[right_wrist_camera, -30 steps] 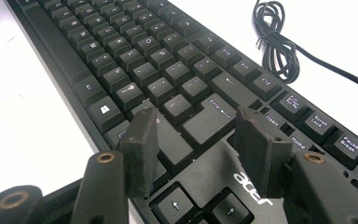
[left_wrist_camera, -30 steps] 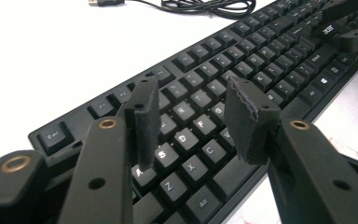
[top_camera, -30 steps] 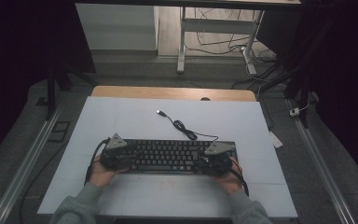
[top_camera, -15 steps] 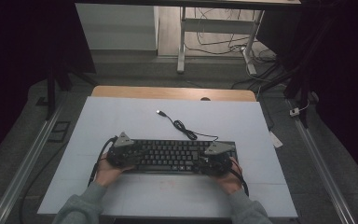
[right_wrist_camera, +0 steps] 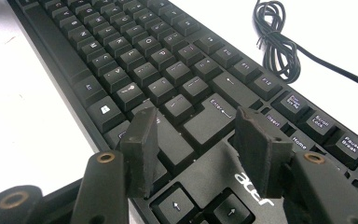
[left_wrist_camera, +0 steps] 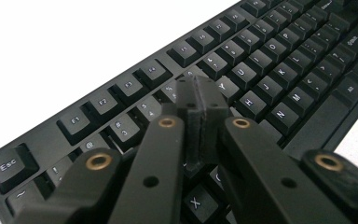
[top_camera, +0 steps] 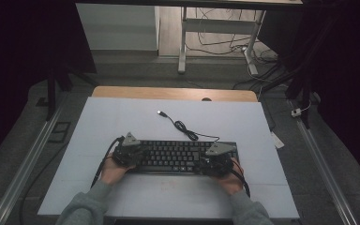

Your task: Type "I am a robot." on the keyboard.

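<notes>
The left gripper (top_camera: pixel 127 152) sits over the left end of the flat black plastic keyboard (top_camera: pixel 173 157), which lies on the pale blue table mat (top_camera: pixel 122 117). Its jaws have just been closing and now meet with nothing between them, tips above the keys beyond the X key. The right gripper (right_wrist_camera: pixel 196 140) hovers over the keyboard's right end, jaws spread wide and empty, the Enter key just ahead between them. Beyond it lies the coiled black cable (right_wrist_camera: pixel 277 42).
</notes>
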